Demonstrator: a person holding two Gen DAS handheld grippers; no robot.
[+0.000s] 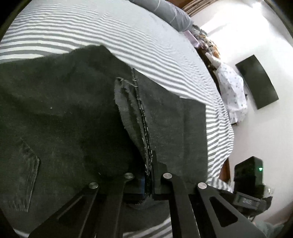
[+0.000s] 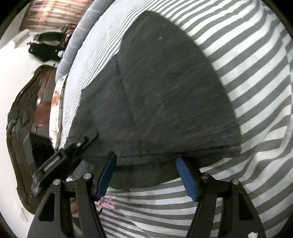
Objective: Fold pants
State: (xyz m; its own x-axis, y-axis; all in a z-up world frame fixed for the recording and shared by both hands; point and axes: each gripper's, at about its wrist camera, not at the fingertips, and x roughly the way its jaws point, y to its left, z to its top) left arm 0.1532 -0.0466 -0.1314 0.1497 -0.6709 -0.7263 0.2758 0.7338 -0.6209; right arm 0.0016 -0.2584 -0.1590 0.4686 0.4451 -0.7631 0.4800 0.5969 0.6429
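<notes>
Dark grey pants [image 1: 64,109] lie spread on the striped bedsheet [image 1: 109,33], with a back pocket [image 1: 27,174] at the lower left. A frayed hem edge [image 1: 139,119] runs down into my left gripper [image 1: 148,175], which is shut on that fabric. In the right wrist view the pants [image 2: 155,91] fill the middle, and their folded near edge [image 2: 201,152] crosses between the blue pads [image 2: 186,177]. My right gripper [image 2: 146,175] stands open around that edge, and its pads do not press on the cloth.
A grey pillow [image 1: 170,14] lies at the head of the bed. A patterned cloth [image 1: 232,91] and a black screen [image 1: 256,82] are beyond the bed's right side. A carved wooden bed frame [image 2: 22,119] and a black bag [image 2: 45,47] are to the left.
</notes>
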